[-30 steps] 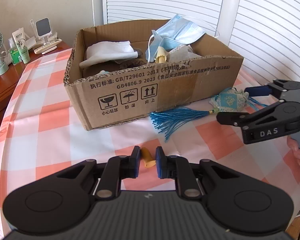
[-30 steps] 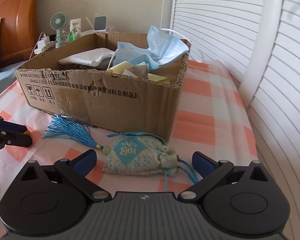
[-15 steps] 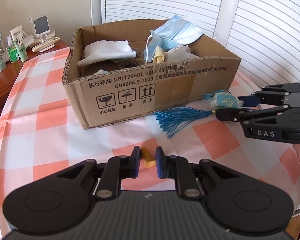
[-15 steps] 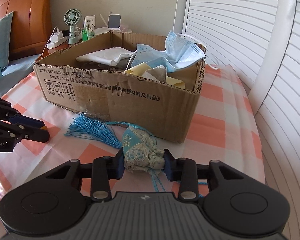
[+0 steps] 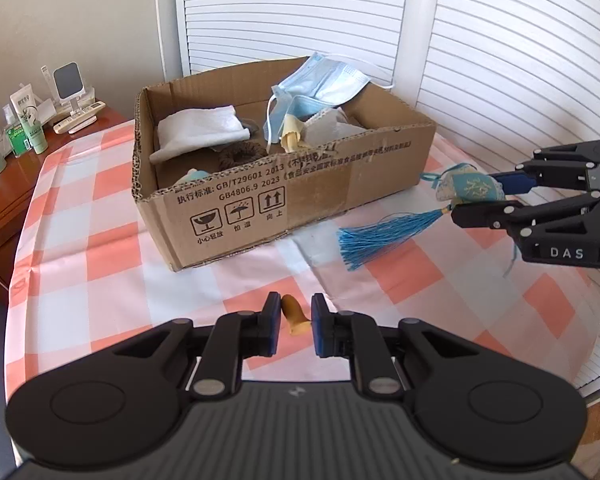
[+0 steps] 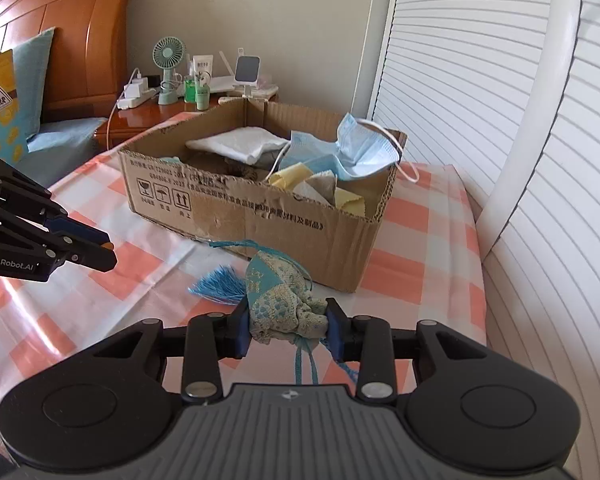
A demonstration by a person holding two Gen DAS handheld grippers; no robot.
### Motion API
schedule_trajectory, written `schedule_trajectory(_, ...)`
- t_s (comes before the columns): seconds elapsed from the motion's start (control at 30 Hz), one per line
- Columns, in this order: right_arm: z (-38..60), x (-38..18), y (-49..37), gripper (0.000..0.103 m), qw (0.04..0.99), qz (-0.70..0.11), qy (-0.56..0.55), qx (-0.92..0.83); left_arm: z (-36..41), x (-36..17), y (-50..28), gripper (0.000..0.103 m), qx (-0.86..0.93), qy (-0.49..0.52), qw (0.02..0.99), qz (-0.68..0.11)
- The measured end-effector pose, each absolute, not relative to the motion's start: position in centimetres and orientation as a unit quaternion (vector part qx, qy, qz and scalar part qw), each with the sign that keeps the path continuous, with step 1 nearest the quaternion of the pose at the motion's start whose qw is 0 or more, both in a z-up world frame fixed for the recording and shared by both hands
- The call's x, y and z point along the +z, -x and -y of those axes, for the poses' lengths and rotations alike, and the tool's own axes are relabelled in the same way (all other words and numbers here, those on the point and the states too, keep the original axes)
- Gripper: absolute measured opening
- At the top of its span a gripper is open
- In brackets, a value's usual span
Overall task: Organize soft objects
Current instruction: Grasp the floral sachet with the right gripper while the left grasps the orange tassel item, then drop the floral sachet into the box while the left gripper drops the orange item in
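Observation:
My right gripper [image 6: 287, 326] is shut on a blue-and-cream sachet pouch [image 6: 278, 302] with a blue tassel [image 6: 220, 280], held above the checked tablecloth just in front of the cardboard box [image 6: 260, 216]. In the left wrist view the pouch [image 5: 470, 188] and hanging tassel [image 5: 376, 236] are lifted right of the box [image 5: 284, 200]. The box holds face masks [image 5: 324, 80], a white cloth [image 5: 200, 132] and other soft items. My left gripper [image 5: 293, 322] is narrowly open around a small orange-tan object [image 5: 294, 314] on the cloth, not touching it.
A wooden nightstand [image 6: 140, 120] behind the table carries a small fan [image 6: 168, 68], bottles and a phone stand. White louvred shutters [image 6: 500, 80] run along the right. A bed headboard and cushion [image 6: 4, 92] are at the far left.
My right gripper closed on the pouch and lifted it off the table, so the tassel now hangs. The left gripper stayed around the small orange-tan object.

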State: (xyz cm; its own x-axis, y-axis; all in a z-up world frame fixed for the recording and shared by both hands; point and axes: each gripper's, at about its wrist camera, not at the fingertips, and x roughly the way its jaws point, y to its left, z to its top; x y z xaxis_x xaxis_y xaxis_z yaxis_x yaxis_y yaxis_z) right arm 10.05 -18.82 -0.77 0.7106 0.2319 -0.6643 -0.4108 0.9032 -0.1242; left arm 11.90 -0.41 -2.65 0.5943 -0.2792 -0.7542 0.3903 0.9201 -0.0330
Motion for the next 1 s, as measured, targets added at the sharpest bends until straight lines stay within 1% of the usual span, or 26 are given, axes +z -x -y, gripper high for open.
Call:
schedule_trajectory(0.27, 19.3, 1.1, -9.1, 0.041, 0.915, -0.333, 0.132, 0.187, -0.1, -0.9, -11.2, 0.014, -0.209, -0.063, 0.880, -0.422)
schedule_trajectory(0.57, 19.3, 5.6, -9.6, 0.041, 0.927, -0.287, 0.129, 0.204, 0.2, 2.7, -12.4, 0.014, -0.215, -0.071, 0.899, -0.376)
schedule_trajectory(0.77, 17.9, 8.6, -13.1, 0.041, 0.935, -0.254, 0.133, 0.209, 0.2, 4.1, -13.9, 0.014, -0.211, -0.081, 0.904, -0.363)
schedule_trajectory(0.93, 15.6, 9.1, -17.2, 0.041, 0.934, -0.259, 0.115, 0.219, -0.6, 4.9, -15.0, 0.014, -0.195, -0.085, 0.912, -0.350)
schedule_trajectory(1.0, 14.8, 8.7, -18.6, 0.043, 0.933, -0.260, 0.109, 0.222, -1.0, 4.9, -15.5, 0.014, -0.187, -0.086, 0.914, -0.351)
